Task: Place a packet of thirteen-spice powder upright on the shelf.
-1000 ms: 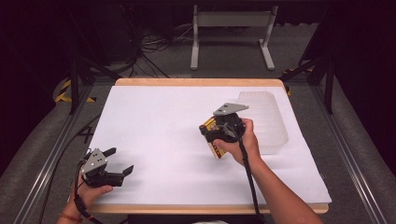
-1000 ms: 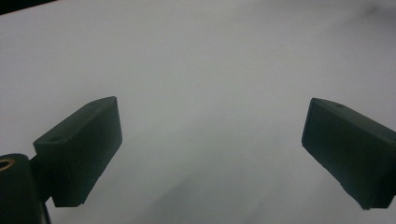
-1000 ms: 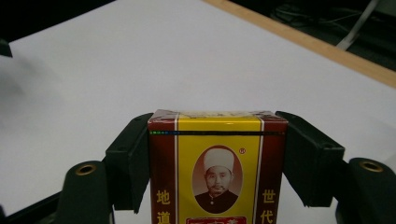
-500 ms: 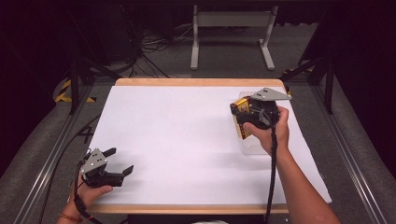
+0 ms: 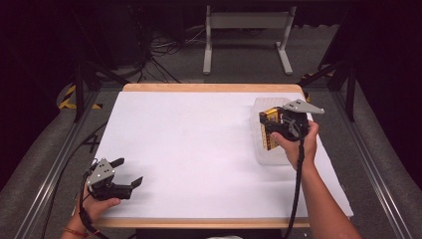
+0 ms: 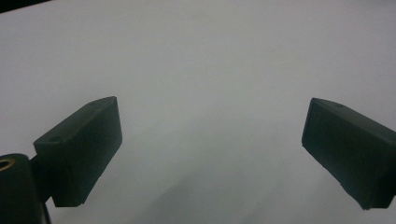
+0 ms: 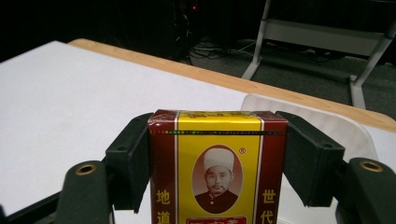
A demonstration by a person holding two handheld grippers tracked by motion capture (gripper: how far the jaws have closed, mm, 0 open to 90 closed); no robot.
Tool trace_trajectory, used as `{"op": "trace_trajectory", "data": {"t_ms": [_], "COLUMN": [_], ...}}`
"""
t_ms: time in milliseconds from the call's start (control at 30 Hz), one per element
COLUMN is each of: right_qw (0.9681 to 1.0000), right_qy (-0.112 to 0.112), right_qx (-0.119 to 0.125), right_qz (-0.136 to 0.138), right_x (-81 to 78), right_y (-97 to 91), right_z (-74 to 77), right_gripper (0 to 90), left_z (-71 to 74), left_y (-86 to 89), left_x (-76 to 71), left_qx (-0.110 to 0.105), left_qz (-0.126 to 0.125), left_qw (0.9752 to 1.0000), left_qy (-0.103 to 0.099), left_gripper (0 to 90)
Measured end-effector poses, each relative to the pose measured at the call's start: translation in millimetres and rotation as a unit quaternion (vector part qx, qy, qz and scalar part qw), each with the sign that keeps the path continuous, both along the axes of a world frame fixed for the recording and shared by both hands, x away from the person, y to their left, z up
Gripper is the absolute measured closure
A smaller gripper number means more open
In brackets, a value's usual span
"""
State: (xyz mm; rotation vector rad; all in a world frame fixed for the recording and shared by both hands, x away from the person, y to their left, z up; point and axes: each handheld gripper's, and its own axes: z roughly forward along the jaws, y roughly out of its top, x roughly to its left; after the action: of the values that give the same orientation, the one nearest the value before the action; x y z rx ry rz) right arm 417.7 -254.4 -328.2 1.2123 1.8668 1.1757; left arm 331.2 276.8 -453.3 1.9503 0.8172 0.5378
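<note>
A small red and yellow box (image 7: 217,168) with a printed portrait and gold characters sits between the two black jaws of my right gripper (image 7: 217,158), which is shut on its sides. From above, that box (image 5: 269,130) and the right gripper (image 5: 272,128) hang over a clear plastic tray (image 5: 263,104) at the table's right side. My left gripper (image 5: 125,173) rests low at the table's front left corner, open, with bare white table between its fingers (image 6: 84,149).
The table (image 5: 199,144) has a white top with a wooden far edge (image 5: 214,87). Beyond it stand a grey metal frame (image 5: 246,22) and cables on a dark floor. Rails run along both sides of the table.
My right hand has carried the box from the table's middle to the right and farther back, over the clear tray. The left hand has stayed still.
</note>
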Motion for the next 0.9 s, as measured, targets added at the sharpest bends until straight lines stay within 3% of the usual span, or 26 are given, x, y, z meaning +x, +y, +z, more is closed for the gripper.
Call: {"op": "trace_trajectory", "data": {"t_ms": [300,333,433,667,733,900], "right_qw": [0.9989,0.9987,0.9978,0.9955,0.9922,0.9896], "right_qy": [-0.004,-0.01,-0.02,-0.038,-0.046,-0.056], "right_qx": [0.019,0.012,0.028,0.035,0.061,0.068], "right_qz": [-0.042,-0.049,-0.057,-0.08,-0.099,-0.114], "right_x": [-0.2,-0.4,-5.1,-8.1,-7.0,-6.6], "right_y": [-18.1,-19.3,-23.8,-29.9,-36.8,-38.6], "right_z": [-4.3,-6.2,-8.3,-12.6,-19.1,-22.5], "right_gripper": [32.7,32.7,32.7,32.7,32.7,32.8], "left_z": [-0.2,-0.4,-0.6,-0.5,-0.6,-0.6], "left_y": [-0.2,-0.1,-0.9,-1.4,-1.3,-1.1], "left_x": [-0.1,0.0,-0.3,0.0,0.2,0.7], "left_qx": [0.0,0.0,0.0,0.002,0.001,0.002], "left_qz": [-0.002,-0.001,-0.001,-0.002,-0.002,-0.003], "left_qw": [1.0,1.0,1.0,1.0,1.0,1.0], "left_qy": [0.001,0.002,0.005,0.004,0.004,0.004], "left_gripper": [5.6,5.6,5.5,5.6,5.5,5.6]}}
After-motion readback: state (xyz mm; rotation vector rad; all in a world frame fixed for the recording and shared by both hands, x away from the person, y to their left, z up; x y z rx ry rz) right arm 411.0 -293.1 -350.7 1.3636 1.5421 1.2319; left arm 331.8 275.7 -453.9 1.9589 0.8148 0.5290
